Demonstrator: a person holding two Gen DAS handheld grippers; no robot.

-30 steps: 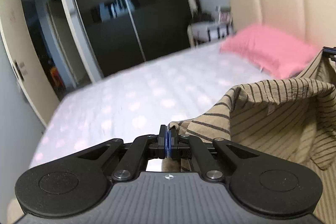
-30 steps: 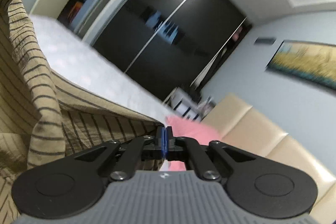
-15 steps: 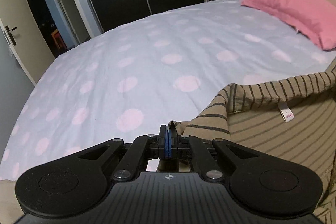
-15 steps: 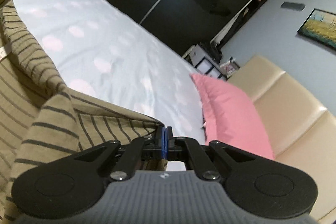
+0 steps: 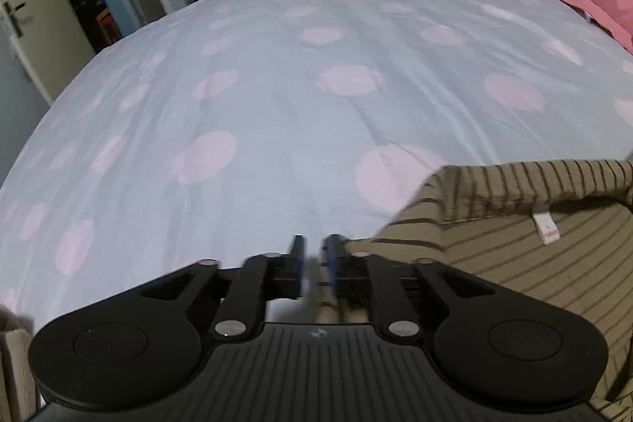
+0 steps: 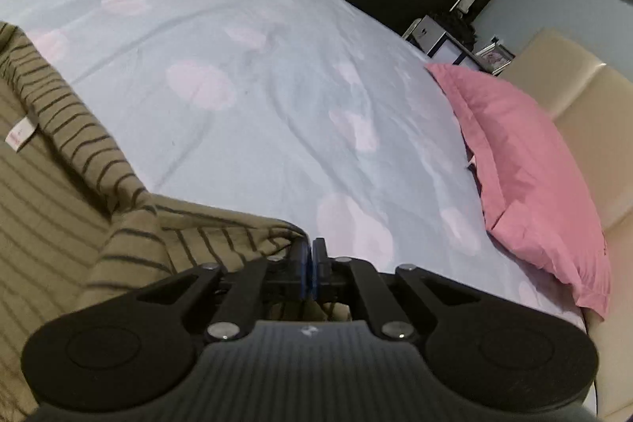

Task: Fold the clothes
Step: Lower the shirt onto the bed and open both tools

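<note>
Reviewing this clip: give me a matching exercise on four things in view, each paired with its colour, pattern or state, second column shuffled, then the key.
Column one:
1. left claw
2. pillow
3. shirt
4. bedsheet

Column two:
A. pale blue with pink dots
B. tan with dark stripes
C. jaws apart, having just been opening, shirt cloth between them
D. plain pink

Pairs: 1-C, 2-D, 3-B, 4-A
</note>
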